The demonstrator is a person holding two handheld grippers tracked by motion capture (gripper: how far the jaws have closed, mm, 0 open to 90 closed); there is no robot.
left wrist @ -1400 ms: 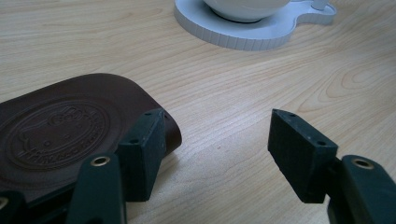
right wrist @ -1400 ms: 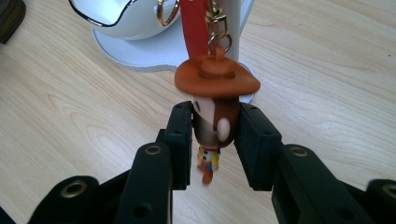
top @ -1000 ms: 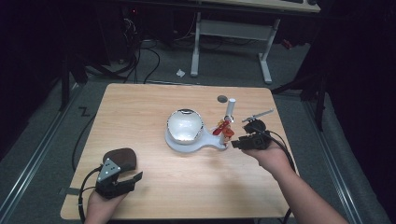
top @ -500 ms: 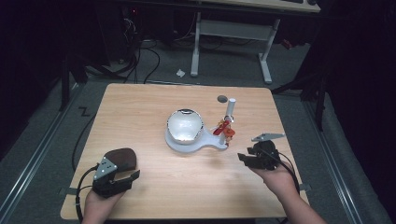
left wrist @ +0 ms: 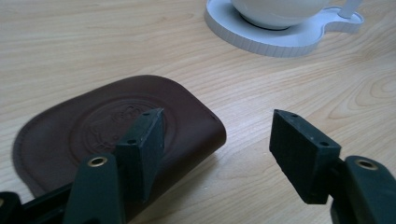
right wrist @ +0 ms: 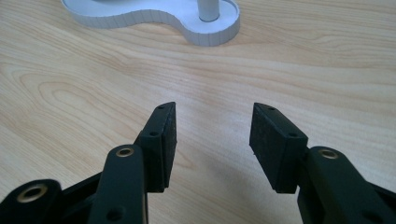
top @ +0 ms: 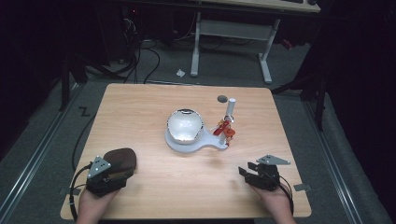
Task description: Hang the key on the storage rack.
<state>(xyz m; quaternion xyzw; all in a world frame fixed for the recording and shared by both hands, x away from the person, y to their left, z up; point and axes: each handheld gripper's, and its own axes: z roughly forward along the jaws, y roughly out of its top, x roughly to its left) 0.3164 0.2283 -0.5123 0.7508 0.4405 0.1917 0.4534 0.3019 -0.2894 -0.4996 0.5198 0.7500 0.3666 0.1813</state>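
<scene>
We saw a wooden desk (top: 140, 107) bearing a white stand (top: 187, 140) with a shiny bowl (top: 184, 125) at its centre. A brown leather pouch (left wrist: 93, 130) lay flat near the front left corner, beneath our left gripper (left wrist: 217, 140), jaws released. Our right gripper (right wrist: 212, 135), jaws having just opened with nothing between them, hovered over bare wood.

A laboratory or test room: a bare wooden table (top: 140, 107) stands on grey carpet, metal floor rails (top: 35, 154) run beside the table, loose cables (top: 144, 56) lie behind it, and a white-legged workbench (top: 233, 32) stands beyond.
</scene>
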